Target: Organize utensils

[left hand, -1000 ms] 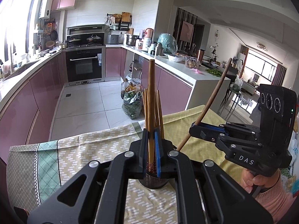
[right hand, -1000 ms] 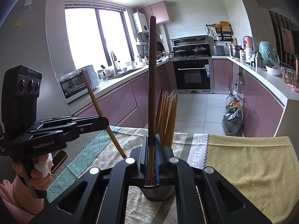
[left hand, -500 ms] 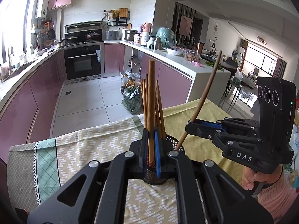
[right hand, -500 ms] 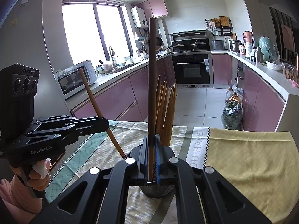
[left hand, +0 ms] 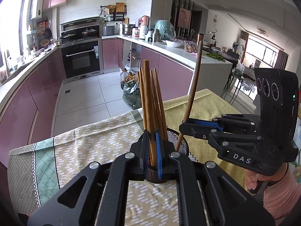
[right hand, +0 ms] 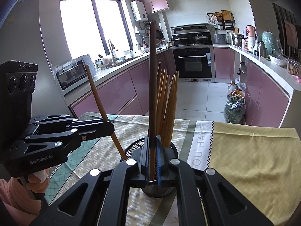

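Observation:
My left gripper point(left hand: 152, 134) is shut on a light wooden chopstick point(left hand: 148, 98) that stands nearly upright. Its lower end dips into the black mesh cup point(left hand: 182, 145) just behind the fingers. Several light chopsticks point(left hand: 159, 103) stand in that cup. My right gripper point(right hand: 153, 139) is shut on a darker, longer chopstick point(right hand: 152, 79), also upright over the mesh cup point(right hand: 132, 148). Seen from the left wrist, the right gripper point(left hand: 185, 122) holds the dark chopstick point(left hand: 192, 86) with its tip inside the cup's rim. In the right wrist view the left gripper point(right hand: 110, 125) tilts its light chopstick point(right hand: 97, 98) toward the cup.
The cup stands on a table covered by a patterned cloth point(left hand: 90, 146) and a yellow cloth point(right hand: 248, 150). A hand in a pink sleeve point(left hand: 274, 192) holds the right gripper. Beyond the table edge lie the kitchen floor, pink cabinets and an oven point(right hand: 193, 64).
Both chopsticks have come lower over the cup, and more of the cup's rim shows. The dark chopstick has swung from a slant to nearly upright, its tip now inside the rim.

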Demonstrator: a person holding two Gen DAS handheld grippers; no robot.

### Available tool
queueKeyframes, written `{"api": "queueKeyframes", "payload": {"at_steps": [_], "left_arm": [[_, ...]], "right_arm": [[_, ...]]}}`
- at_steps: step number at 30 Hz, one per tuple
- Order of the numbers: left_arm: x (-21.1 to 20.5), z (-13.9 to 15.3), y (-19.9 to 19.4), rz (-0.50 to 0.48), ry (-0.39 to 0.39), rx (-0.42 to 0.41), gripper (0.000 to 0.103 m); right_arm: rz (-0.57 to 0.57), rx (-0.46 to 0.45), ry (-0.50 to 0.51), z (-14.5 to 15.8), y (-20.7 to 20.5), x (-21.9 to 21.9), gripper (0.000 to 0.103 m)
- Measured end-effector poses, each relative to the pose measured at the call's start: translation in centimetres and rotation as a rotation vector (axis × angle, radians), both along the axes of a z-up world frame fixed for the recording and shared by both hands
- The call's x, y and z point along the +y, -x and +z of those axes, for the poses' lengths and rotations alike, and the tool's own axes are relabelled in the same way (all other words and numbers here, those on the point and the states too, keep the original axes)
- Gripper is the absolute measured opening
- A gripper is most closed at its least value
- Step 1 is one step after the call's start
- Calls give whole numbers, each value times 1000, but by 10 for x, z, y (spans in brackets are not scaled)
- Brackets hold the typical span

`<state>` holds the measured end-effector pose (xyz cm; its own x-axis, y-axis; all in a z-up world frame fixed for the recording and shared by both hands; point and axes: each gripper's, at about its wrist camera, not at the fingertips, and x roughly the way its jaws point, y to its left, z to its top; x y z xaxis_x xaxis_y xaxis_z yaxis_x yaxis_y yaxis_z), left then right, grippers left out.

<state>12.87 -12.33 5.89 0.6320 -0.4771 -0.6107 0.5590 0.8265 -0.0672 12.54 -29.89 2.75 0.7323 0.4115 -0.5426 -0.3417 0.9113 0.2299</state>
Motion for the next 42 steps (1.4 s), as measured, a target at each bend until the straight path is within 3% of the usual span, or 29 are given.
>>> {"api": "queueKeyframes", "payload": {"at_steps": [16, 32, 39, 42], "left_arm": [[-20, -15, -30, -13, -32, 41, 8], [-14, -34, -41, 20, 5, 68, 8], [8, -31, -11, 86, 17, -8, 32], [20, -29, 1, 131, 19, -54, 45]], "right_arm": [[-12, 49, -21, -12, -17, -2, 6], [-16, 66, -36, -21, -20, -2, 8], [-16, 43, -34, -19, -6, 1, 23], [-25, 15, -27, -18, 4, 5, 39]]}}
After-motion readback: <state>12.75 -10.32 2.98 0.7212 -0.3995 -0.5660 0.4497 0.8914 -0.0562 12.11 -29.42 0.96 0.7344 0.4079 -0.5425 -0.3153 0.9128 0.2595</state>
